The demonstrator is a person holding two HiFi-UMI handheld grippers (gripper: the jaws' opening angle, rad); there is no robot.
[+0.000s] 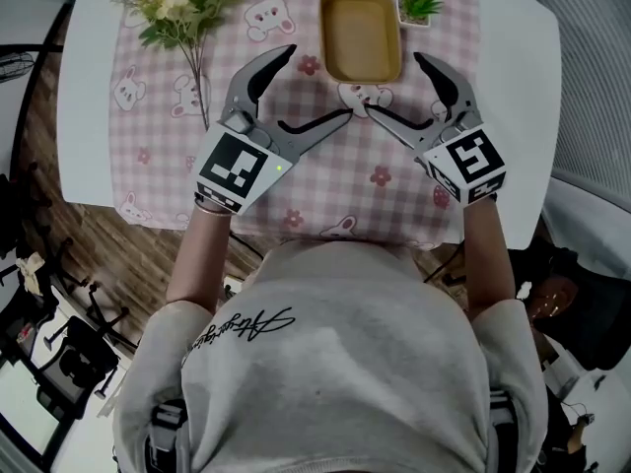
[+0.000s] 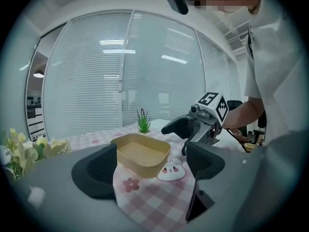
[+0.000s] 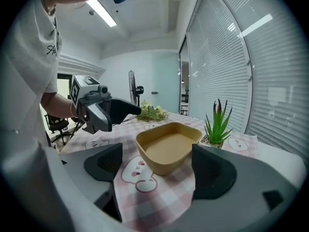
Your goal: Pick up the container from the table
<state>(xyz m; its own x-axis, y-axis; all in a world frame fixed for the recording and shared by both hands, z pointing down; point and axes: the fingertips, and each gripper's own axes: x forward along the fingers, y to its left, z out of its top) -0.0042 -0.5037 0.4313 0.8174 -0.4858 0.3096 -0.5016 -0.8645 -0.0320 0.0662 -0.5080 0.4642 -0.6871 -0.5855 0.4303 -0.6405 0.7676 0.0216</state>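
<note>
The fingers [image 1: 258, 75] of the left gripper [image 1: 317, 85] are spread wide, and so are the right gripper's [image 1: 392, 87]. Both hold nothing. The one yellow container [image 1: 361, 33] sits on the pink checked cloth [image 1: 325, 180] on the desk [image 1: 84, 87], just ahead of them. It is not picked up yet. I count two grippers, one potted plant [image 1: 422, 0] and one bunch of flowers [image 1: 182, 8].

Container [image 1: 361, 33] matt, smooth tan plastic by the look; tablecloth [image 1: 335, 190] pink checked cloth, matt; table [image 1: 84, 116] top smooth white, slight sheen; floor [image 1: 108, 254] wood planks.
</note>
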